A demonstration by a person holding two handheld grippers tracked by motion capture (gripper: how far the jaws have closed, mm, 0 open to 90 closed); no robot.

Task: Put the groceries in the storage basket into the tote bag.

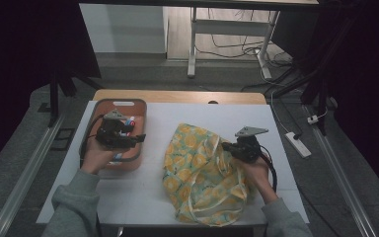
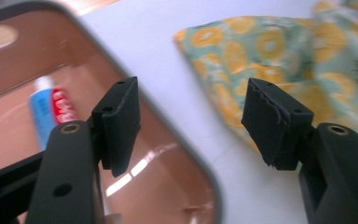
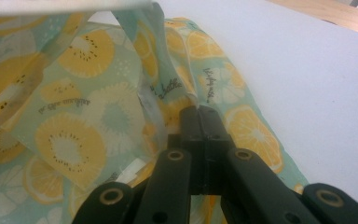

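Green fabric tote bag with a yellow citrus print [image 1: 202,175] lies crumpled on the white worktop [image 1: 177,116], right of centre. Its long axis runs from the far-left corner near mid-worktop toward the near edge, slightly slanted; the pale straps trail toward the near edge. In the left gripper view one corner of it points toward the tray.

Brown plastic tray with a grey rim [image 1: 139,106] sits at the worktop's left side, long axis going away from the person. Inside is a toothpaste tube in blue, white and red [image 2: 51,114], lying roughly along the tray's length. Other small items in the tray are covered by the left gripper in the high view, so I can't identify them. The tray's near end is cut off by the frame in the left gripper view, and the tube's lower part is hidden behind the jaw.

Left gripper [image 1: 140,138] hovers over the tray's right rim, pointing toward the bag. Jaws spread wide, nothing between the pads, touching nothing.

Right gripper [image 3: 204,112] is at the bag's right edge, jaws pressed together, pinching a fold of the bag's fabric near the printed lettering. The fabric lifts up from the pinch point; how much cloth is inside the jaws is hidden.
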